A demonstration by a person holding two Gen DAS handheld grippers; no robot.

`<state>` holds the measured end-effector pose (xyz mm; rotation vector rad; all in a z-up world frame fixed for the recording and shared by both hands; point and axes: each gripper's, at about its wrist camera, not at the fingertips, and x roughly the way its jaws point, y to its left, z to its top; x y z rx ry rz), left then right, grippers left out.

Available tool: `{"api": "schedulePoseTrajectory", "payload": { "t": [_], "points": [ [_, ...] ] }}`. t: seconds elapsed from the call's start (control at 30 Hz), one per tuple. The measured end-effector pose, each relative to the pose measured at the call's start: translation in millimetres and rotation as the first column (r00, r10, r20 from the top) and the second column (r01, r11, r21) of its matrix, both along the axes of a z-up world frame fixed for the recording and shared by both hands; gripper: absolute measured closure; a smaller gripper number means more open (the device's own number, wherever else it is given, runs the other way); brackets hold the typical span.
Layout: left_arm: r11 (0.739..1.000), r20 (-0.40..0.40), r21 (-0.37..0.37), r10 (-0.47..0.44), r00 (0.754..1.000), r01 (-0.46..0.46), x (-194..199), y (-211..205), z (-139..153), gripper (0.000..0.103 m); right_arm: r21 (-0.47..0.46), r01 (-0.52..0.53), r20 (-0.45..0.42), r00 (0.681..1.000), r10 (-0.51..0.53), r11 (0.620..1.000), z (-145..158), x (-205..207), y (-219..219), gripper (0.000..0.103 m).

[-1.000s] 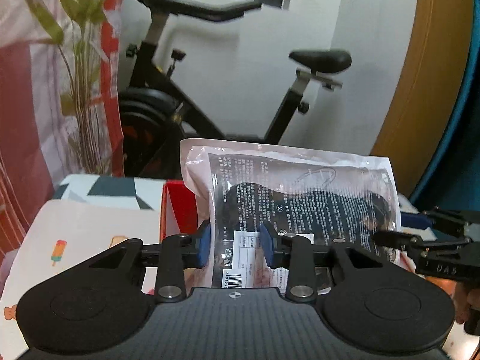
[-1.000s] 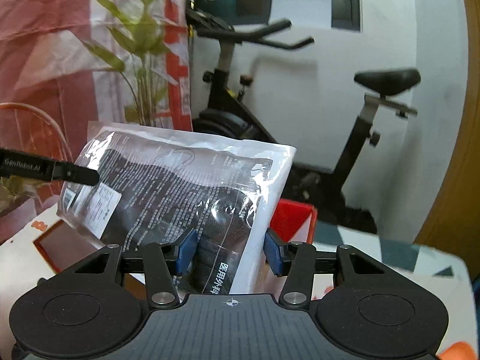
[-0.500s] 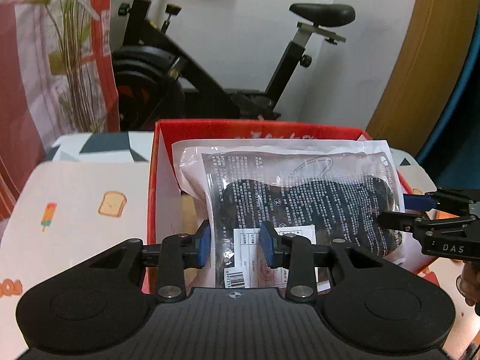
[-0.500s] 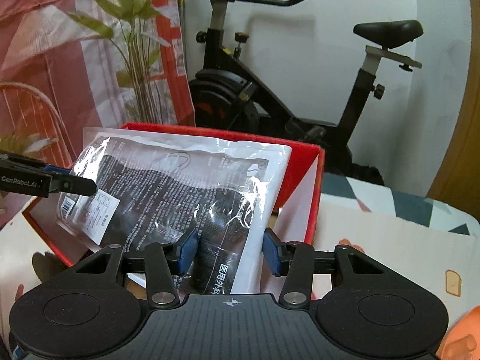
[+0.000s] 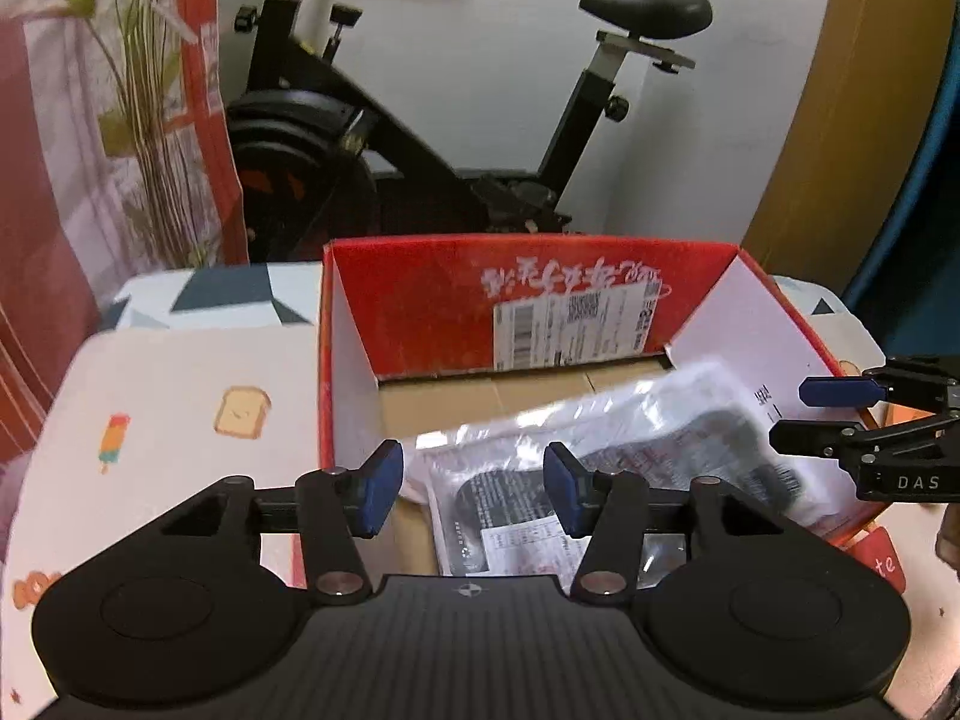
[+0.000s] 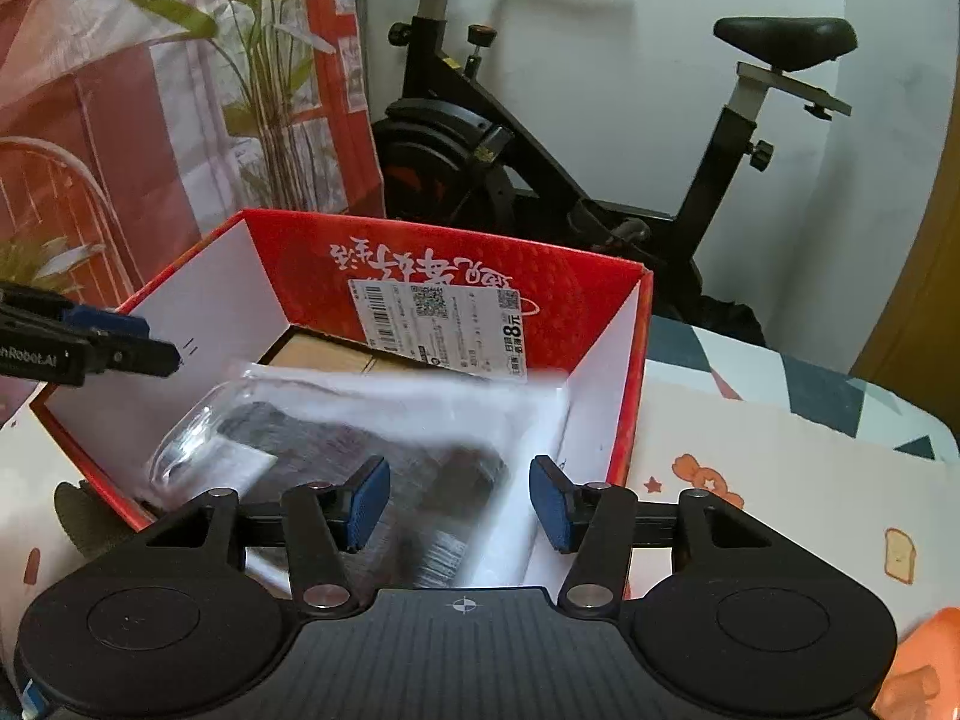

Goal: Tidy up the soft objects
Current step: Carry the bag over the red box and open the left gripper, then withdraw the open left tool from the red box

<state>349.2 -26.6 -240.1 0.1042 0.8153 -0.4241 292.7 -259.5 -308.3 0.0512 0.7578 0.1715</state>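
Both tongs are standing released over the open red box, and their jaws have just been opening. From the left wrist view, the left gripper [image 5: 474,495] is pointing down into the red cardboard box [image 5: 420,300], its blue pads apart with clear air on either side of the plastic packet [image 5: 630,444] — the packet is lying below them inside the box, blurred, its right end tilting up against the right wall and its near end showing a dark folded item and a white label. At the right edge of this view the right gripper [image 5: 834,414] is reaching in sideways, its two tips parted and sitting just beside the packet's raised corner, not pinching it. A white shipping label [image 5: 579,324] is sticking to the far inner wall, and brown cardboard is showing on the box floor. The box is sitting on a tablecloth [image 5: 180,420] printed with toast and ice lollies, with an exercise bike [image 5: 420,138] and a potted plant [image 5: 144,120] behind. From the right wrist view, the right gripper [image 6: 459,504] is likewise hanging with its pads spread wide and nothing pressing between them — the packet [image 6: 336,438] is lying beneath in the box [image 6: 624,372], smeared by motion blur, its clear rounded end toward the left wall. The left gripper [image 6: 150,345] is poking in from the left edge above the box's left wall, clear of the packet.
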Motion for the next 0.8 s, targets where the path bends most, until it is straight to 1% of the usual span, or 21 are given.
{"api": "schedulePoseTrajectory", "payload": {
  "t": [0.03,0.07,0.1,0.13,0.17,0.2,0.23,0.27,0.3,0.33,0.4,0.47,0.53,0.6,0.7,0.8],
  "points": [
    [1.000,0.003,-0.001,-0.001,1.000,0.001,0,-1,2,0.050,-0.006,-0.006,-0.001,1.000,0.006,1.000,2,0,0,0.054],
    [1.000,0.004,-0.009,-0.002,1.000,0.002,1,0,3,0.054,-0.013,-0.014,0.001,1.000,0.014,1.000,4,1,1,0.057],
    [1.000,0.002,-0.016,0.000,1.000,0.000,2,0,3,0.061,-0.017,-0.023,0.001,1.000,0.023,1.000,5,2,1,0.063],
    [1.000,-0.002,-0.021,0.004,1.000,-0.004,3,-1,3,0.063,-0.015,-0.034,-0.001,0.999,0.034,0.999,7,3,2,0.068],
    [1.000,-0.011,-0.026,0.006,1.000,-0.007,4,-1,2,0.068,-0.004,-0.046,-0.006,0.999,0.046,0.999,8,5,3,0.076],
    [0.999,-0.023,-0.031,0.007,1.000,-0.008,7,-3,0,0.074,0.009,-0.059,-0.018,0.998,0.059,0.998,9,7,3,0.081],
    [0.999,-0.039,-0.035,0.007,0.999,-0.008,9,-4,-3,0.078,0.022,-0.073,-0.037,0.997,0.074,0.997,9,11,5,0.085],
    [0.999,-0.061,-0.039,0.004,0.998,-0.006,13,-8,-5,0.084,0.039,-0.092,-0.066,0.993,0.094,0.995,8,16,6,0.096],
    [0.999,-0.077,-0.043,-0.001,0.997,-0.002,16,-11,-7,0.084,0.052,-0.109,-0.102,0.988,0.114,0.993,5,23,9,0.100],
    [0.999,-0.090,-0.046,-0.008,0.996,0.004,19,-14,-9,0.084,0.050,-0.121,-0.135,0.983,0.126,0.991,3,29,13,0.100],
    [0.999,-0.092,-0.037,-0.017,0.996,0.014,22,-20,-9,0.084,0.039,-0.152,-0.191,0.969,0.157,0.988,0,39,19,0.100],
    [0.999,-0.093,-0.034,-0.027,0.995,0.024,22,-23,-9,0.084,0.071,-0.180,-0.257,0.947,0.192,0.981,-1,50,23,0.099],
    [0.999,-0.104,-0.032,-0.034,0.994,0.031,22,-25,-13,0.084,0.098,-0.194,-0.334,0.918,0.216,0.976,-4,60,24,0.099],
    [0.999,-0.111,-0.023,-0.038,0.993,0.036,21,-27,-17,0.084,0.097,-0.213,-0.400,0.886,0.234,0.972,-12,68,28,0.098],
    [0.999,-0.125,-0.034,-0.034,0.992,0.030,21,-26,-24,0.084,0.079,-0.226,-0.472,0.849,0.236,0.971,-24,80,39,0.098],
    [0.999,-0.124,-0.028,-0.036,0.992,0.033,20,-25,-26,0.084,0.052,-0.237,-0.516,0.825,0.230,0.970,-35,91,52,0.097]
  ]
}}
